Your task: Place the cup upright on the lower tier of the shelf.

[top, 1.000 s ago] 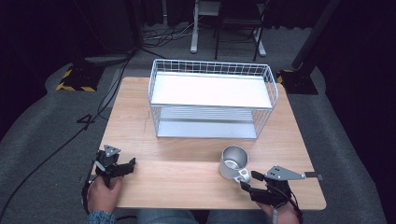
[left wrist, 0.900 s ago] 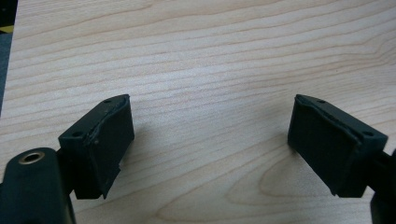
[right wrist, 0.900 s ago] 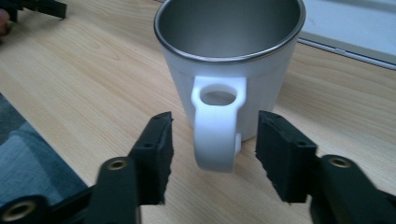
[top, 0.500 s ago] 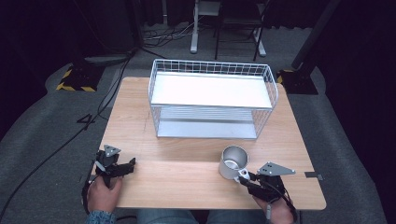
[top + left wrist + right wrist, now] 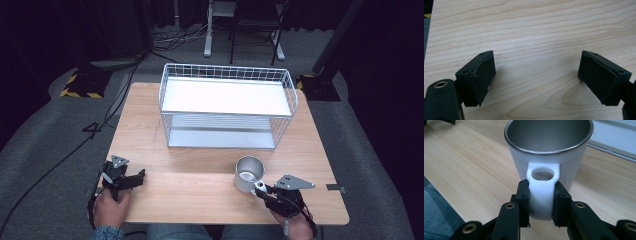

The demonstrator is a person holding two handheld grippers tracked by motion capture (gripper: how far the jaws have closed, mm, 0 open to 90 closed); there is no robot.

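Note:
A white mug [image 5: 248, 173] [image 5: 549, 150] with a steel inside stands upright on the wooden table [image 5: 200, 180], near the front right. My right gripper [image 5: 260, 189] [image 5: 541, 202] is shut on the mug's white handle [image 5: 542, 192], one jaw on each side of it. At the front left corner my left gripper [image 5: 135, 179] [image 5: 536, 77] rests low over bare wood, jaws wide open with nothing between them.
A white wire basket rack [image 5: 227, 105] with a shelf on top stands at the middle back of the table, just behind the mug. A small dark tag [image 5: 335, 188] lies by the right edge. Dark floor and cables surround the table.
My right gripper has slid left toward the mug and its jaws have come onto the handle. The left gripper has stayed put.

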